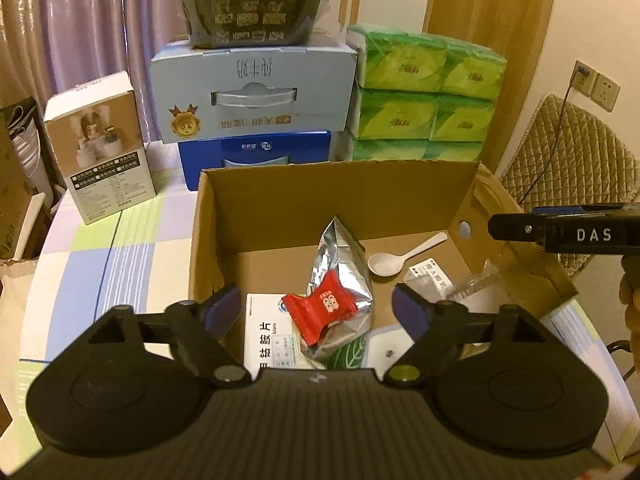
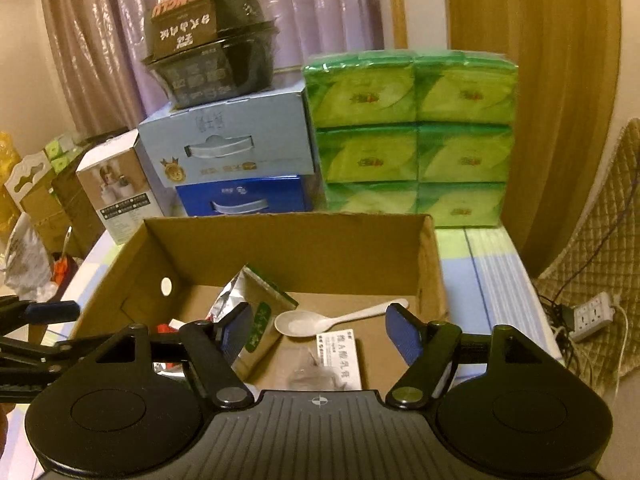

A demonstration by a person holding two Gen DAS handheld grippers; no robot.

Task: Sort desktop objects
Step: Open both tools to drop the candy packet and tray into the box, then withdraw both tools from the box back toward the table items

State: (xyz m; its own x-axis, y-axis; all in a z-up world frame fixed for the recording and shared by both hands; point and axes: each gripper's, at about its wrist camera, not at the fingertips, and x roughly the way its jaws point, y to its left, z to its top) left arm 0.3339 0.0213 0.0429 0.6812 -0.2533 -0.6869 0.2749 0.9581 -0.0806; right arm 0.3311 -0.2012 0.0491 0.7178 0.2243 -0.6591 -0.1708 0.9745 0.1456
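Note:
An open cardboard box (image 1: 280,200) (image 2: 288,240) sits on the checked tablecloth. Inside lie a silver foil pouch (image 1: 344,264) (image 2: 264,312), a red candy packet (image 1: 320,306), a white medicine box (image 1: 268,336), a white plastic spoon (image 1: 394,260) (image 2: 320,320) and a clear plastic bag with a white label (image 1: 436,274) (image 2: 340,354). My left gripper (image 1: 316,312) hangs open over the box's near edge, with nothing between its fingers. My right gripper (image 2: 320,336) is open above the spoon and the label, also empty; its body shows at the right in the left wrist view (image 1: 576,228).
Behind the box stand a stack of green tissue packs (image 1: 424,92) (image 2: 412,136), a pale blue carton (image 1: 256,88) on a blue one, a black bowl container (image 1: 248,4) on top, and a small white box (image 1: 104,148). A quilted chair (image 1: 568,160) and a power strip (image 2: 592,314) are at the right.

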